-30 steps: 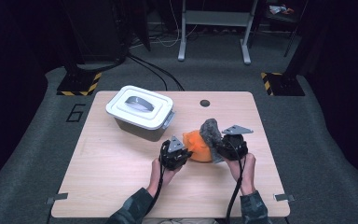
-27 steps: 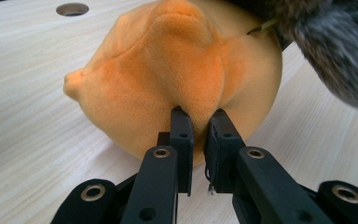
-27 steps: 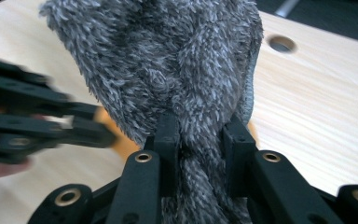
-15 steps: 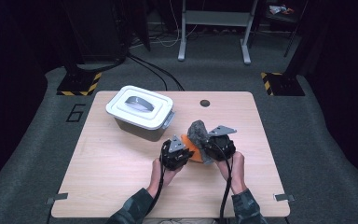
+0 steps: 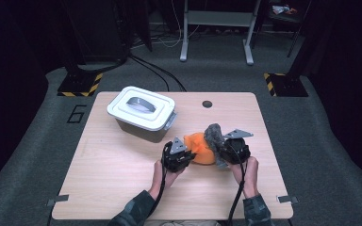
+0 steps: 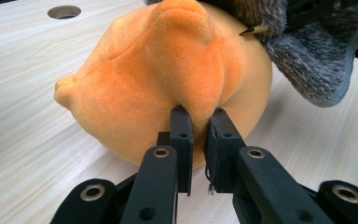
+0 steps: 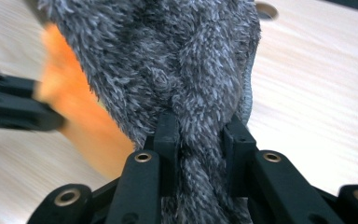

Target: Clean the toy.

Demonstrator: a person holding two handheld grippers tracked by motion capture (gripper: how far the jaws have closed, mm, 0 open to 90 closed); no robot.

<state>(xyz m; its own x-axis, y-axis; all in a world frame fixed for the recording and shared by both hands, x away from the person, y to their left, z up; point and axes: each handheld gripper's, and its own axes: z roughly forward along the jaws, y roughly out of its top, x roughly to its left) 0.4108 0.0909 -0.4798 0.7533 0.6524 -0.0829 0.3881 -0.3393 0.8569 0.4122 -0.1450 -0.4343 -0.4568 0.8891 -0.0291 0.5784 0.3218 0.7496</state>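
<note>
On the near right part of the wooden table (image 5: 122, 188), an orange plush toy (image 5: 199, 148) lies between the two hand-held grippers. The left gripper (image 6: 199, 126) is clenched on a fold of the orange plush, its jaws nearly together with the fabric pinched between them. The right gripper (image 7: 200, 135) grasps a grey fuzzy cloth (image 7: 168, 60), a bunched strand of it squeezed between its jaws. In the high view the grey cloth (image 5: 214, 134) rests against the right, far side of the orange toy, touching it. A white lidded container (image 5: 141, 110) sits well apart on the far left of the table.
</note>
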